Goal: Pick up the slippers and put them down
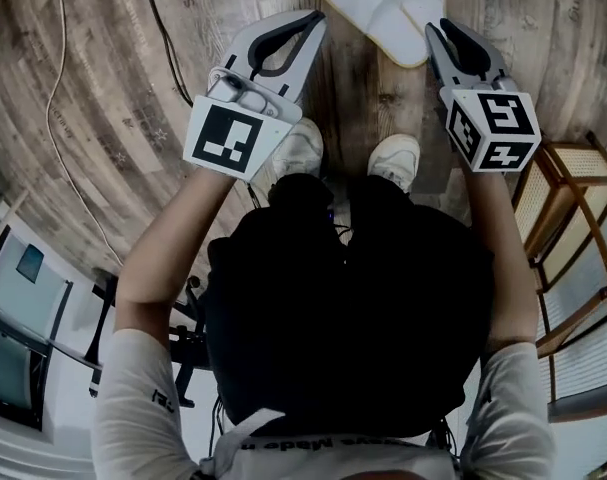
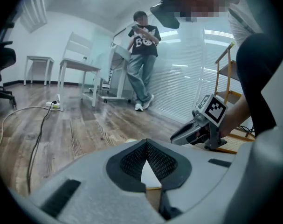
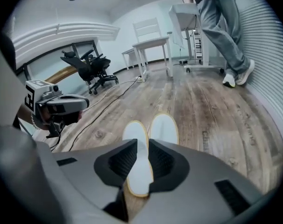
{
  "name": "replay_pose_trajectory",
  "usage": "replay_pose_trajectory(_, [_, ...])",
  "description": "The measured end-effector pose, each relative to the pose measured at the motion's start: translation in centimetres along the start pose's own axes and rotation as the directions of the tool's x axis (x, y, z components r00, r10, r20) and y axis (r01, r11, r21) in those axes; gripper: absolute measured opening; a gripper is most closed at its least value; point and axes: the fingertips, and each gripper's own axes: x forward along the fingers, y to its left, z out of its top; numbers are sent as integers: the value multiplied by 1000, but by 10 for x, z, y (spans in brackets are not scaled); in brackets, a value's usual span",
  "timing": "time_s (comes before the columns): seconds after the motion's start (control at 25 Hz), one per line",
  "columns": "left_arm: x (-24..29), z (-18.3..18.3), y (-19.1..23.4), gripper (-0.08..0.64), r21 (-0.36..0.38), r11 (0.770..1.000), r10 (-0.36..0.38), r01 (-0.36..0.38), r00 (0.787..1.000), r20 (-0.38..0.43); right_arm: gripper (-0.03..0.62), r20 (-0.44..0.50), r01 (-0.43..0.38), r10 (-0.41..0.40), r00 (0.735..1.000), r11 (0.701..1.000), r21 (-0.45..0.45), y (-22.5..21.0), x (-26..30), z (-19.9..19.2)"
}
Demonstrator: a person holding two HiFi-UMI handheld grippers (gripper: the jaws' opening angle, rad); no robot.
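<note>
white sneakers (image 1: 393, 158) of the person stand on the wood-plank floor (image 1: 103, 98), with both grippers held out just ahead of them. the left gripper (image 1: 315, 16) has its two tips pressed together and nothing caught in them (the sliver of white seen through the hollow behind its tips is a slipper lying on the floor beyond). the right gripper (image 3: 142, 144) has its fingers apart. through that gap the nearer of the two slippers (image 3: 162, 129) shows, flat on the floor below and ahead, and neither pad touches it. the pair is white with a yellowish rim and lies side by side, edges touching. from the head view it sits just past the tips of both grippers and between them, closer to the right one. a thin cable (image 1: 63, 68) trails over the floor to the left, and a wooden rack (image 1: 573, 198) stands at the right. farther off are a white table (image 3: 153, 43) with a chair, a black office chair (image 3: 92, 66), and another person (image 2: 143, 55) standing by the blinds.
</note>
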Motion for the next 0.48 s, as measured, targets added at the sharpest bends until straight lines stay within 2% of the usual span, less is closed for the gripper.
replay_pose_trajectory(0.24, [-55, 126, -38, 11, -1, 1000, -7, 7, 999, 46, 54, 88, -8, 13, 996, 998, -58, 36, -114, 103])
replay_pose_trajectory(0.48, [-135, 291, -91, 11, -13, 1000, -13, 15, 991, 133, 40, 227, -4, 24, 974, 996, -88, 95, -260, 235])
